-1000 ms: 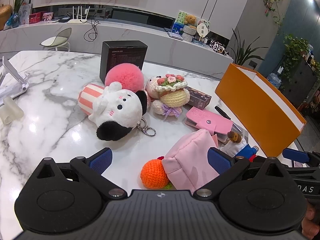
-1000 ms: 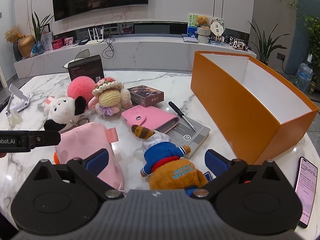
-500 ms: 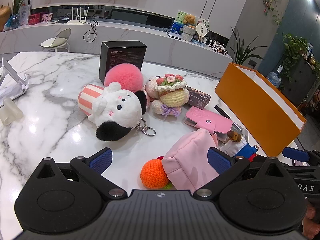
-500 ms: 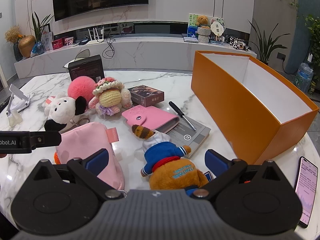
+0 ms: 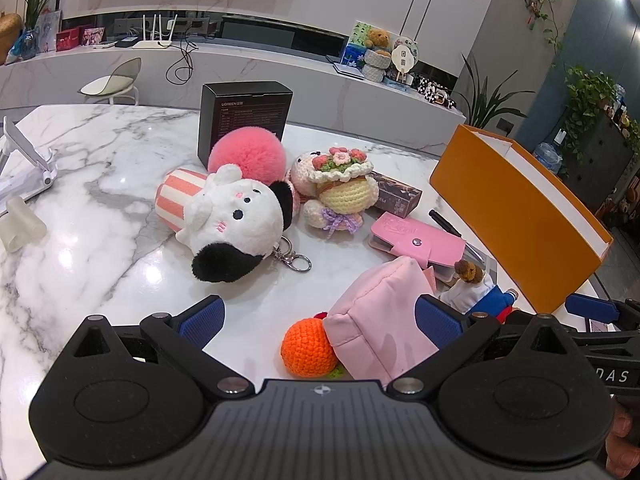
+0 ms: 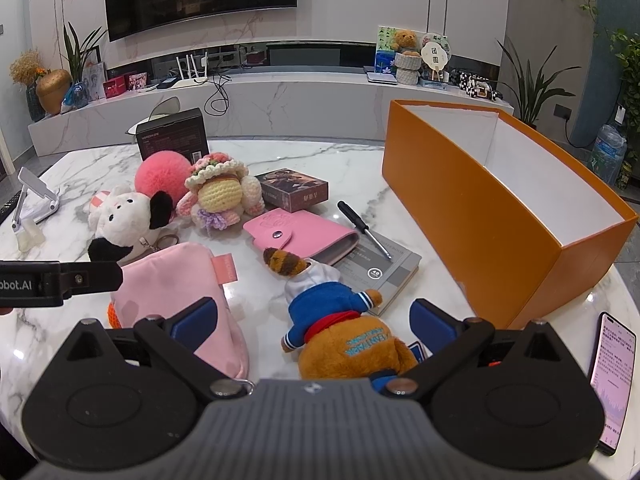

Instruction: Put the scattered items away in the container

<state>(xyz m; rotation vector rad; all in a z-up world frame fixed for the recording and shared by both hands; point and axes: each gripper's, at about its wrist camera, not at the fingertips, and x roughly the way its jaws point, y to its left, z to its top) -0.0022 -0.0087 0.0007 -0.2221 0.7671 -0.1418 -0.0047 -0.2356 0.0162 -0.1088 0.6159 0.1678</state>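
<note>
Both claws hang spread and empty above the marble table [image 5: 92,184]. Ahead-left of the left claw [image 5: 318,316] lies bare marble; the pink pouch [image 5: 380,312] and orange ball [image 5: 308,346] sit between its fingers. The bear [image 6: 344,320] lies between the right claw's [image 6: 312,318] fingers, the orange box [image 6: 472,216] ahead-right, open-topped. Only the right view shows the box's white inside and a phone [image 6: 612,376] at the table edge.
</note>
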